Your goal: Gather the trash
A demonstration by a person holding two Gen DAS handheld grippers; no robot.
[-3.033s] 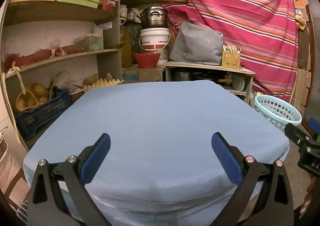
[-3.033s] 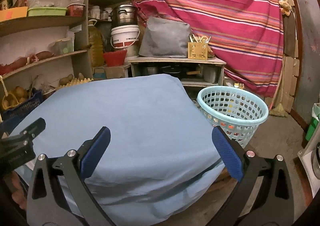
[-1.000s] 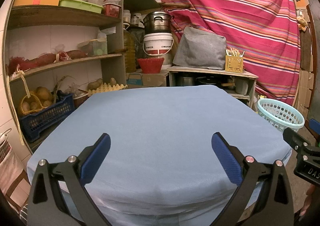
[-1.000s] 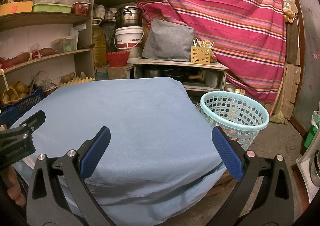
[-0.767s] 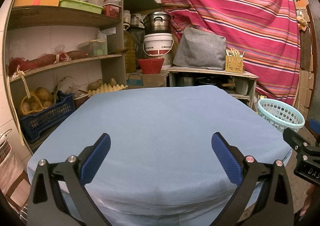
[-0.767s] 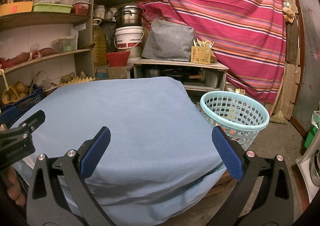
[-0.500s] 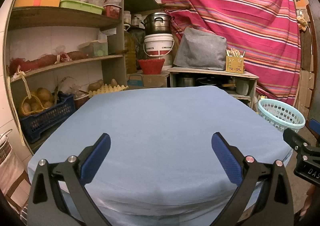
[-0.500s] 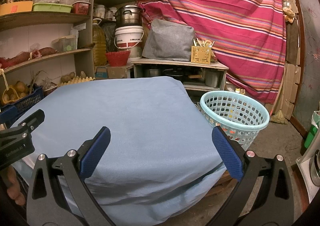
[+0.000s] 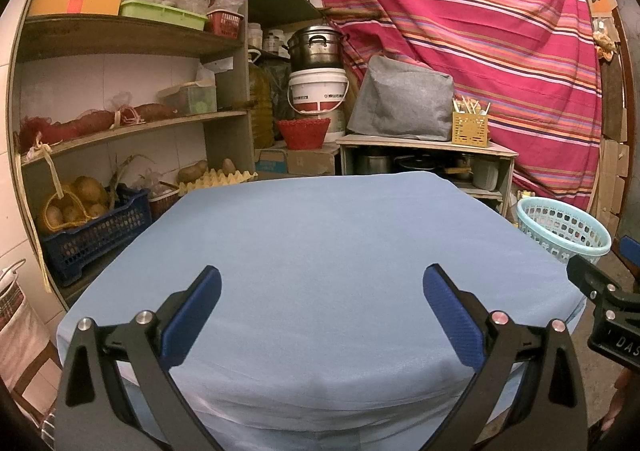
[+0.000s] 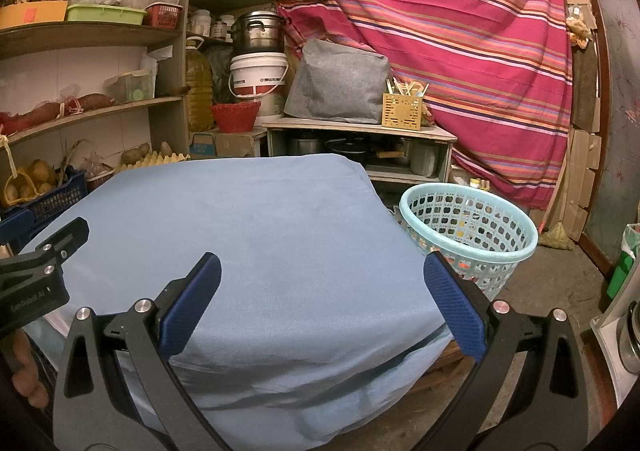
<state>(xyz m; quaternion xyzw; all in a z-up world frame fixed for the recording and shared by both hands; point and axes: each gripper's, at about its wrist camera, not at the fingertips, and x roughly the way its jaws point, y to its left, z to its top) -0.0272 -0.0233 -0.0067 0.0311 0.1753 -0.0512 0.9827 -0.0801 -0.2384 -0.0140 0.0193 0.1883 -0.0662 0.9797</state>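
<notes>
Trash: none that I can make out on the blue cloth; a few small orange and yellow bits show through the holes of the basket, too small to identify.
Striped drape (image 10: 440,11): red-pink, hung across the back wall, behind everything else.
Table (image 9: 340,251): covered by a plain blue cloth, surface bare, cloth hanging over the near edge in soft folds.
Shelving (image 9: 120,35): wooden, on the left wall; holds a green tray, red netting sacks, a dark blue crate (image 9: 96,235) with potatoes.
Low cabinet (image 10: 360,129): behind the table, carrying a grey cover and a yellow utensil caddy (image 10: 402,111).
Basket (image 10: 468,235): pale blue, perforated, upright on the floor just beside the table's right corner.
White bucket (image 10: 258,75): a steel pot stacked on top, a red bowl in front.
Left gripper (image 9: 320,303): hovering over the near table edge, blue pads spread wide apart, nothing between them.
Right gripper (image 10: 320,303): over the table's right near corner, pads likewise wide apart and empty, the basket just past its right finger.
</notes>
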